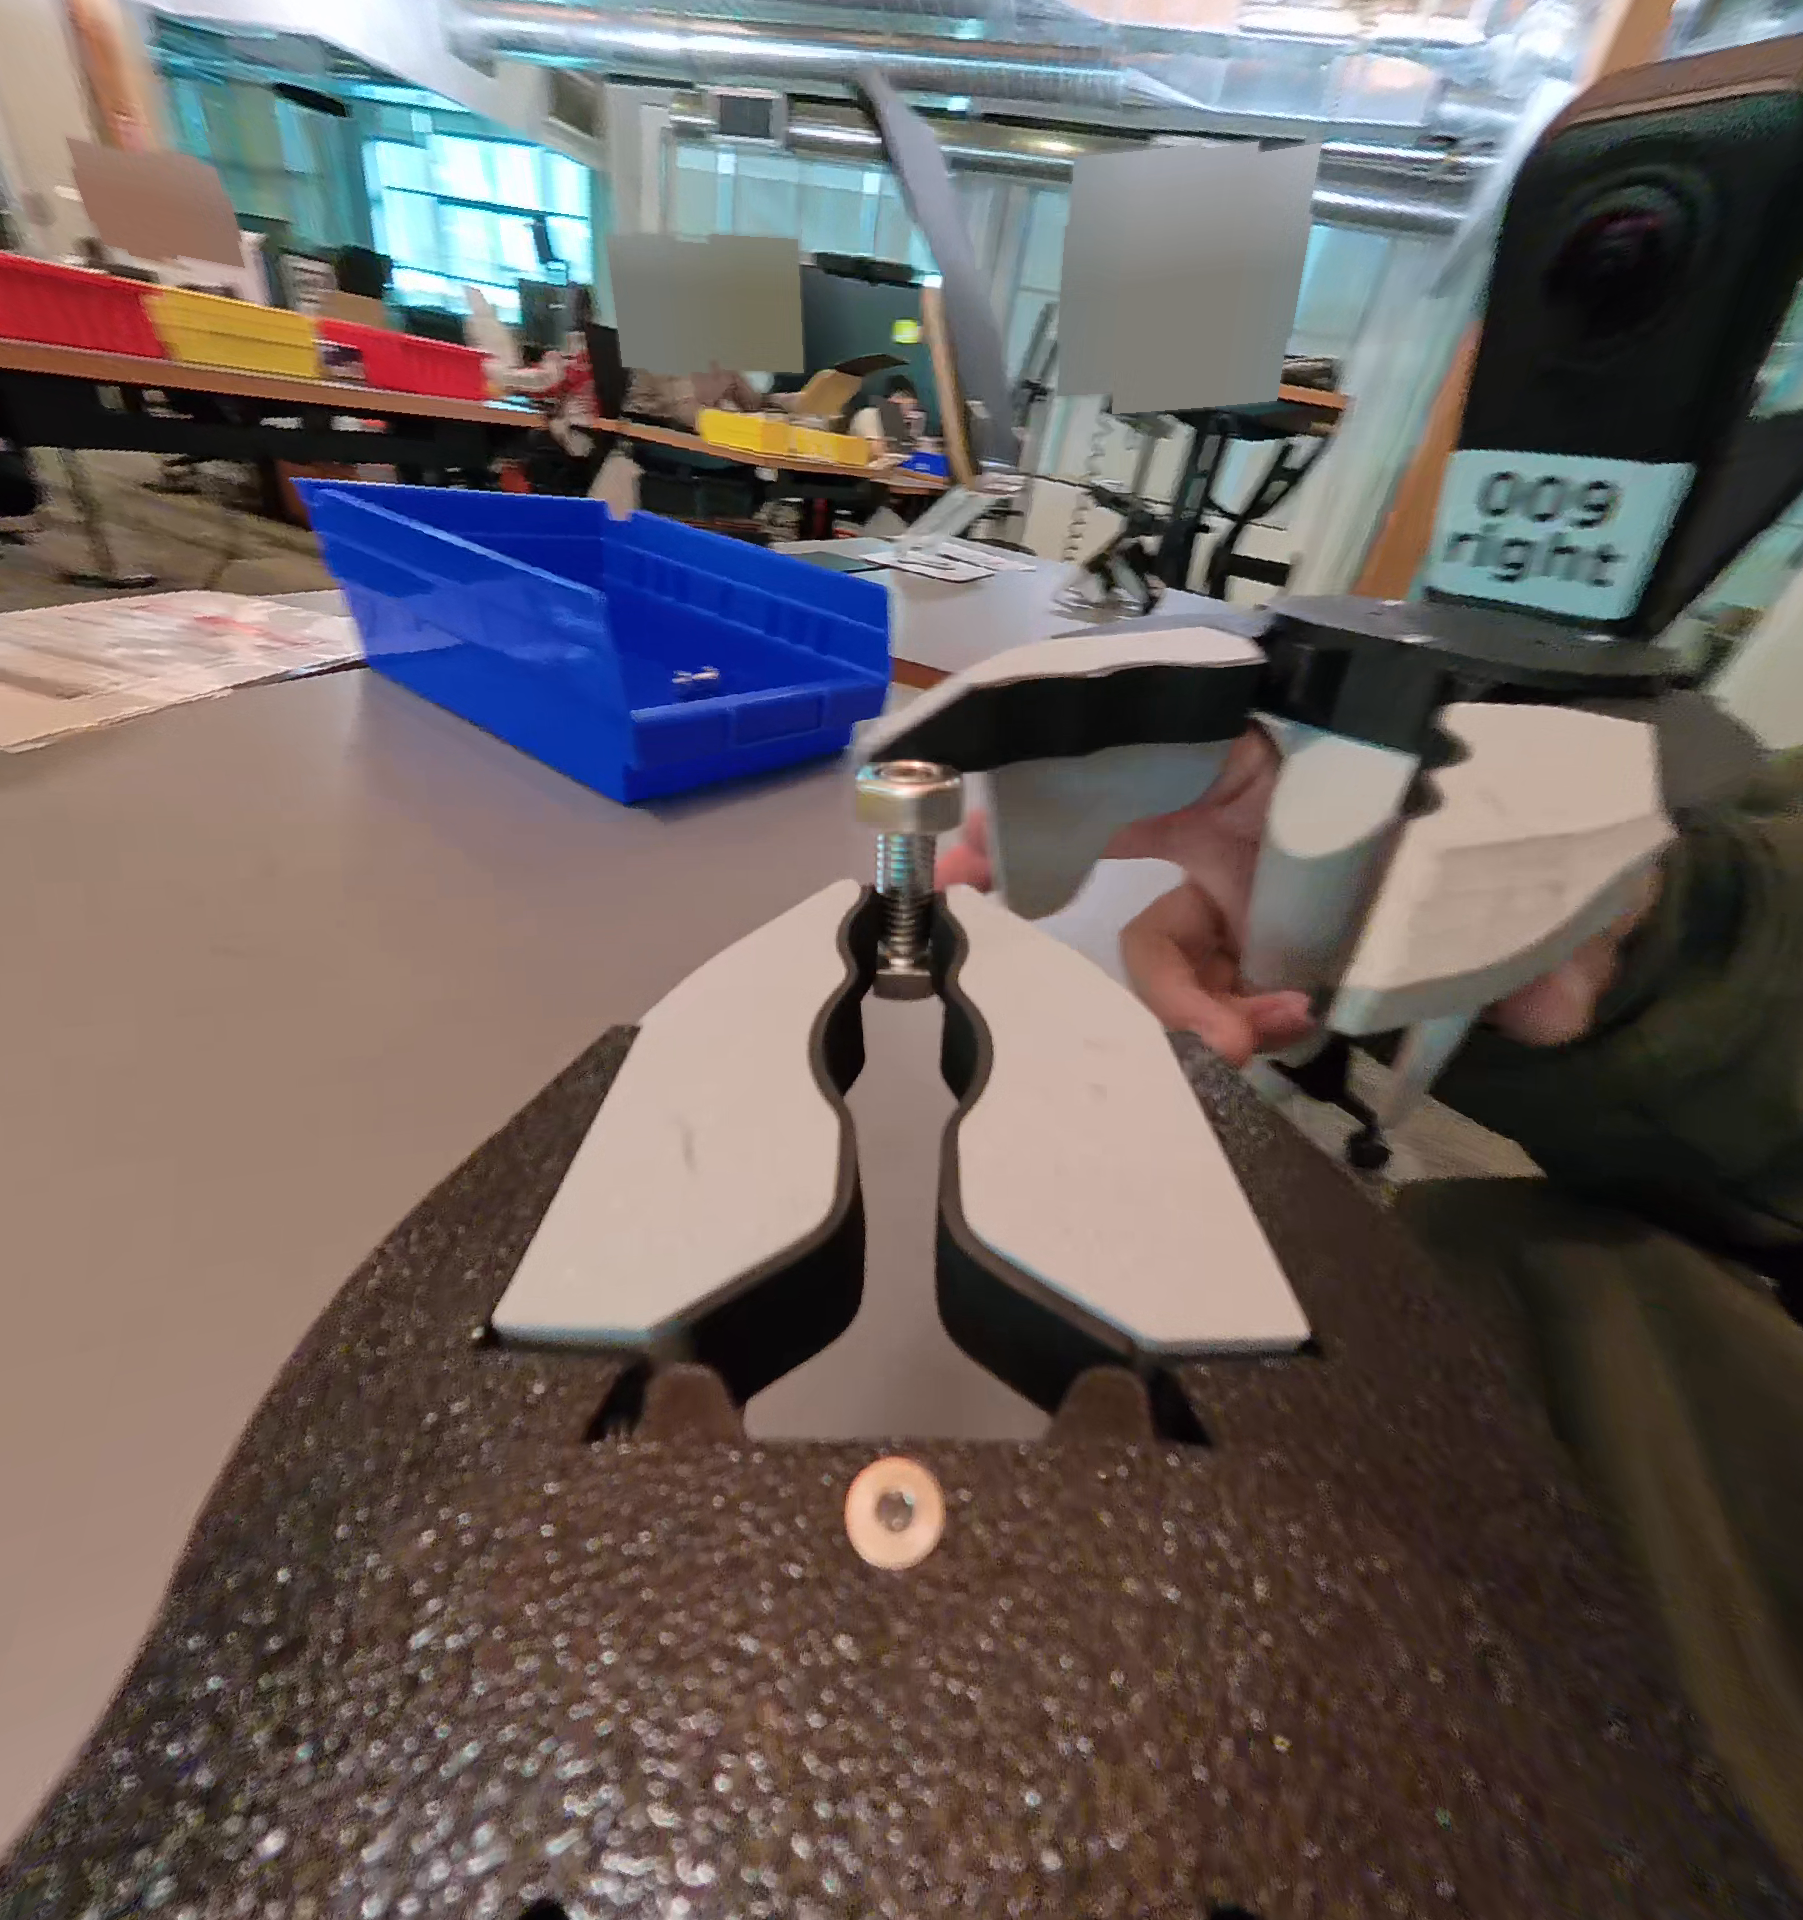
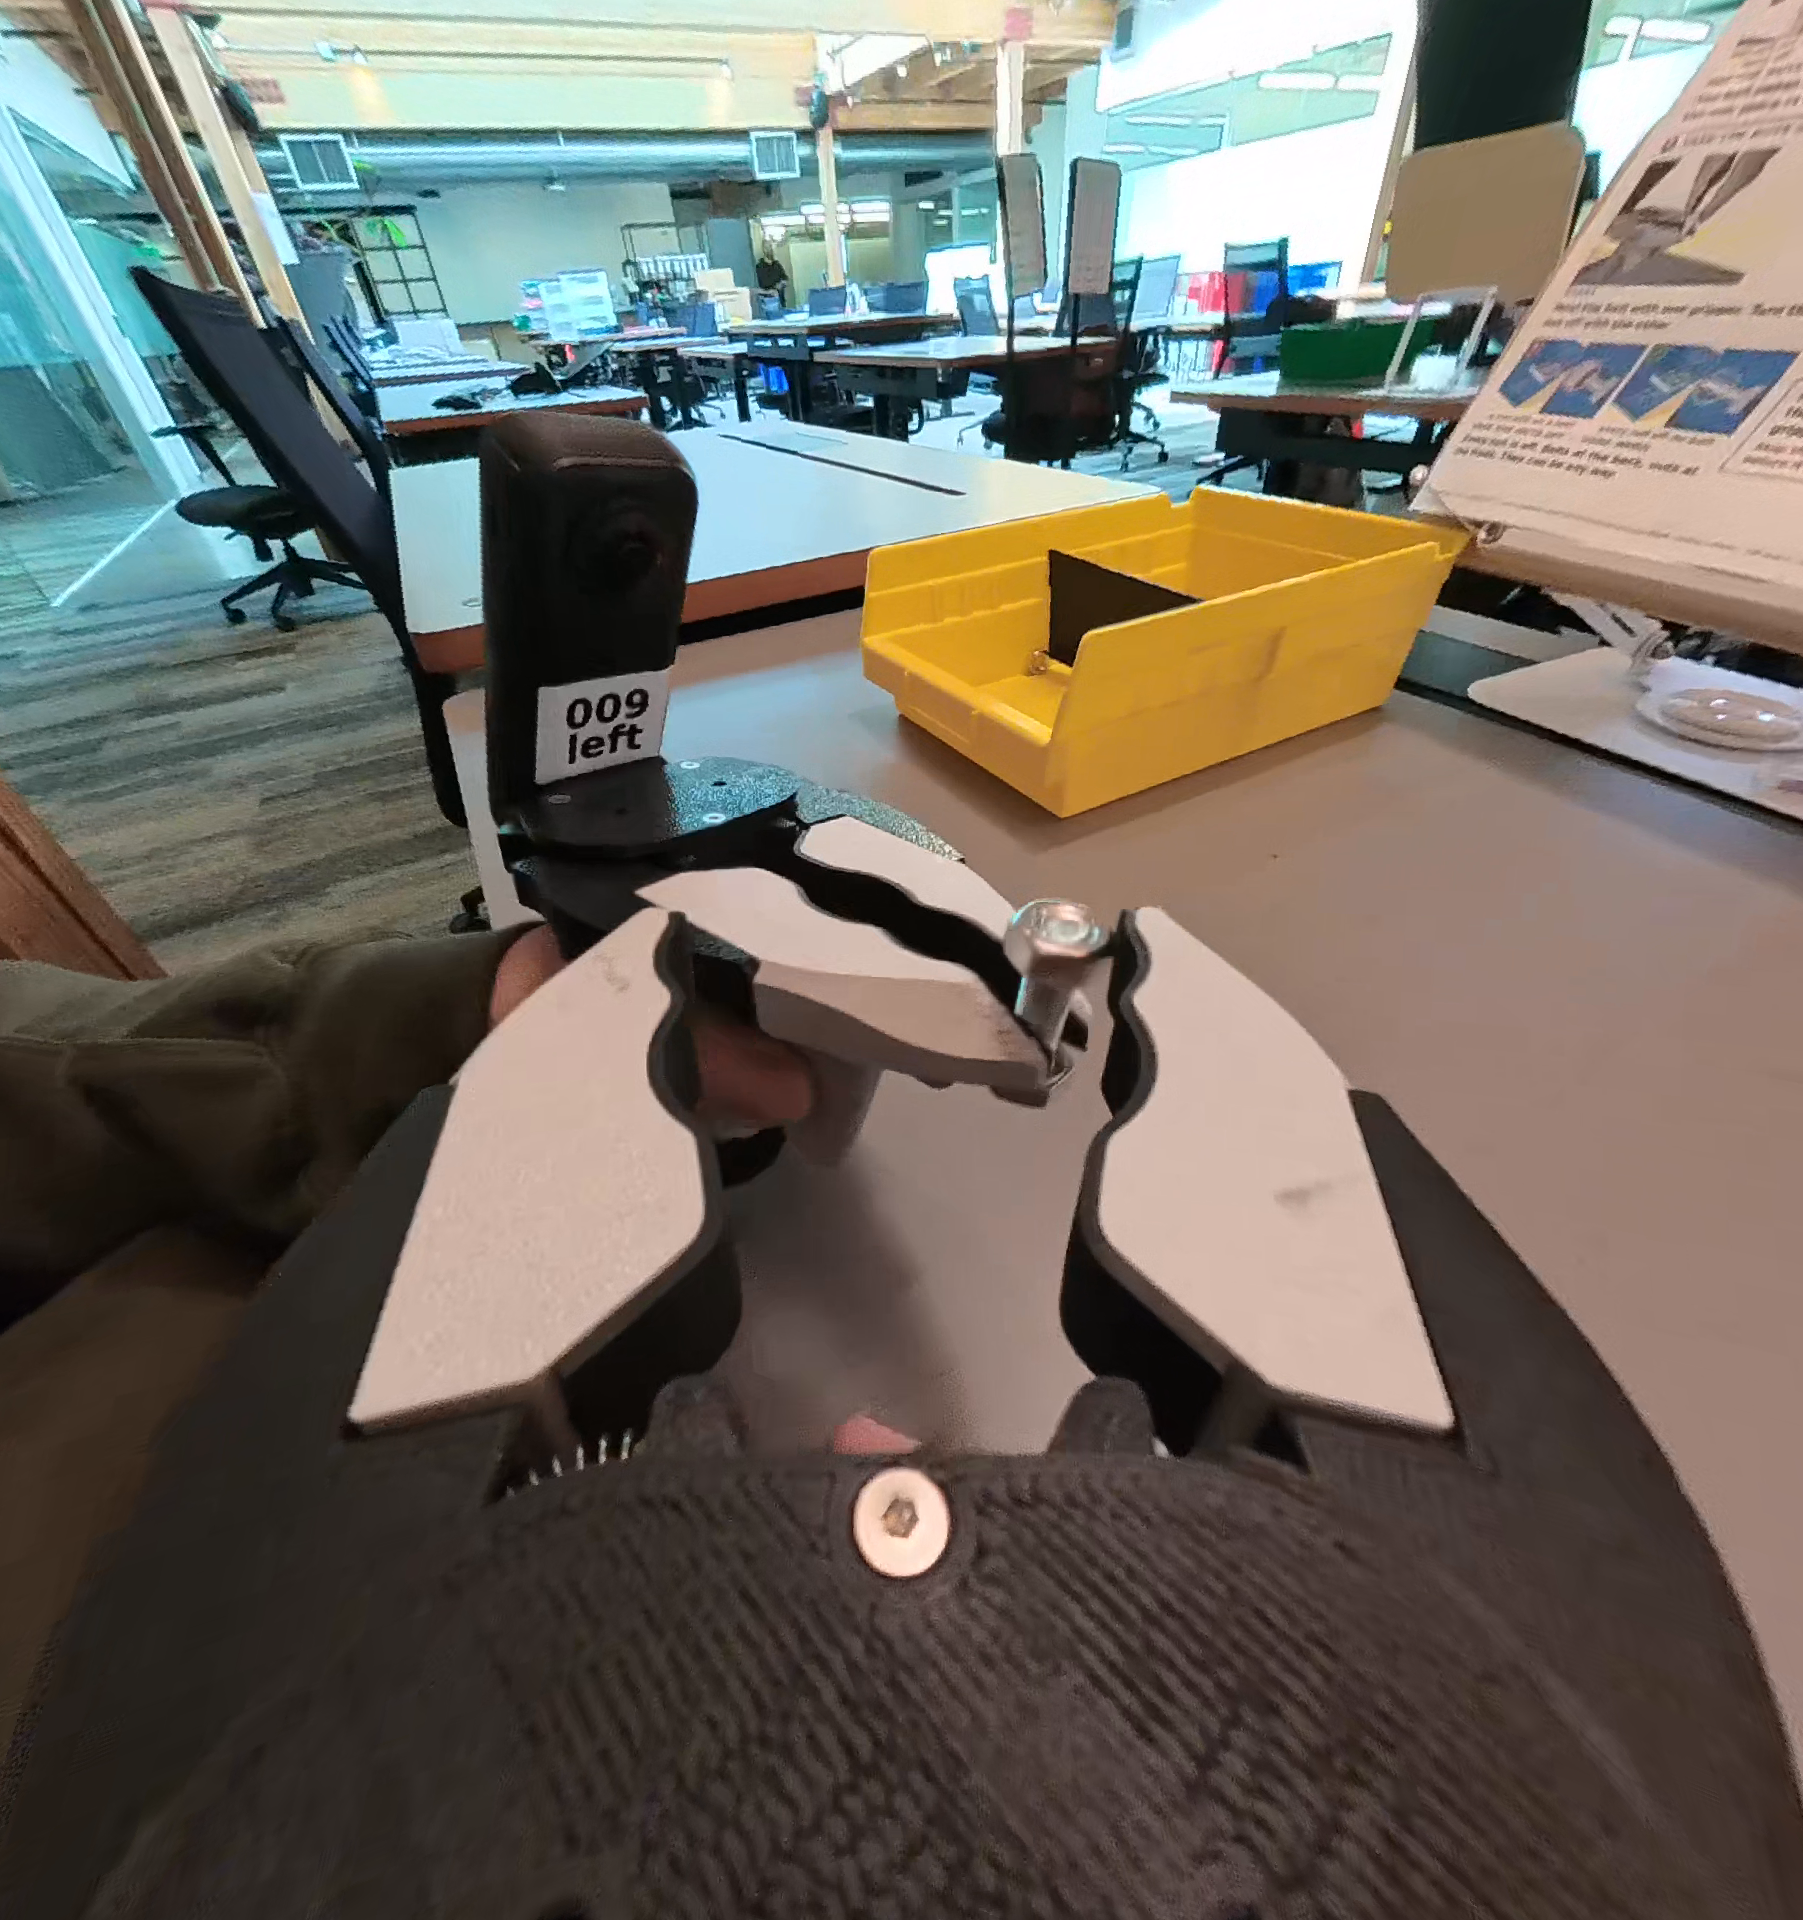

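Note:
My left gripper is shut on the lower threaded end of a silver bolt, which stands upright above the grey table. A hex piece that looks like a nut sits between the fingertips. My right gripper is open, its fingers on either side of the bolt head, which lies close to the right-hand finger. In the left wrist view the right gripper reaches in from the right at bolt-head height. In the right wrist view the left gripper comes in from the left.
A blue bin with a small metal part inside stands on the table behind the bolt. A yellow bin with a black divider stands farther back. An instruction sheet on a stand is at the right. Paper sheets lie far left. The tips of both grippers are at nearly the same place.

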The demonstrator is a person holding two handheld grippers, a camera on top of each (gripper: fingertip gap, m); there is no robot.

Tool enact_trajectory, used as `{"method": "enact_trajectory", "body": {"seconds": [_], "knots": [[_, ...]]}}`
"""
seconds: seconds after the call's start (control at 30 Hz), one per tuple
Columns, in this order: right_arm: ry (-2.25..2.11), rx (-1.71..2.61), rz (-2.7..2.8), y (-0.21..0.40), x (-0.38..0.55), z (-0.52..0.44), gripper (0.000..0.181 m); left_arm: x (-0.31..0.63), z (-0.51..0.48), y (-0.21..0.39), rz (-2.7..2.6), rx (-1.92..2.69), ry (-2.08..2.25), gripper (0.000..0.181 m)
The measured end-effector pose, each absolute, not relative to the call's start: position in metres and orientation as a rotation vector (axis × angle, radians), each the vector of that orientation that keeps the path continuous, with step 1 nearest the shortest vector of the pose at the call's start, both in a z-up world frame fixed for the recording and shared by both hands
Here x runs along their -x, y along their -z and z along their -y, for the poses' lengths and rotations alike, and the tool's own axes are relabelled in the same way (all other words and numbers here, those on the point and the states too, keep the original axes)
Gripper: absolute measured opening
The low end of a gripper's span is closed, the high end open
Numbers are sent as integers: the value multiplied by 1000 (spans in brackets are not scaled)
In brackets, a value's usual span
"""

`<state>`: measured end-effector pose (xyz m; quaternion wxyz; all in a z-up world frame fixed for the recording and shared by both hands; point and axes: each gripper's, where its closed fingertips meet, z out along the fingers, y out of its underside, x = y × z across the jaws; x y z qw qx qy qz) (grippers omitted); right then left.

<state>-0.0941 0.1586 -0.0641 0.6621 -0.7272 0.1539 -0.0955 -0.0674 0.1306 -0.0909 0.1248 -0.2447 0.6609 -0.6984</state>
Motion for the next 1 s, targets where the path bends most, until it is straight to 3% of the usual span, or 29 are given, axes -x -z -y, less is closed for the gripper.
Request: {"method": "enact_trajectory", "body": {"seconds": [0.07,0.1,0.27,0.4,0.5,0.6,0.73,0.83,1.0], "knots": [[182,1658,-330,63,99,-158,67,59,-141,92,-1877,800,2023,9],[123,1663,-258,61,110,-160,44,58,-144,92,-1873,819,2034,9],[300,1676,-340,65,89,-154,73,63,-137,90,-1900,771,2050,9],[264,1694,-382,75,86,-156,80,71,-127,91,-1956,711,2075,9],[195,1668,-360,72,93,-159,72,70,-129,91,-1955,712,2080,9],[172,1679,-345,71,96,-159,75,63,-137,93,-1923,773,2021,9],[83,1637,-247,56,113,-158,46,58,-144,95,-1900,834,2033,9],[181,1622,-305,54,97,-151,62,60,-140,95,-1922,809,2035,9],[184,1606,-384,61,83,-144,55,66,-132,96,-1962,754,2047,9]]}}
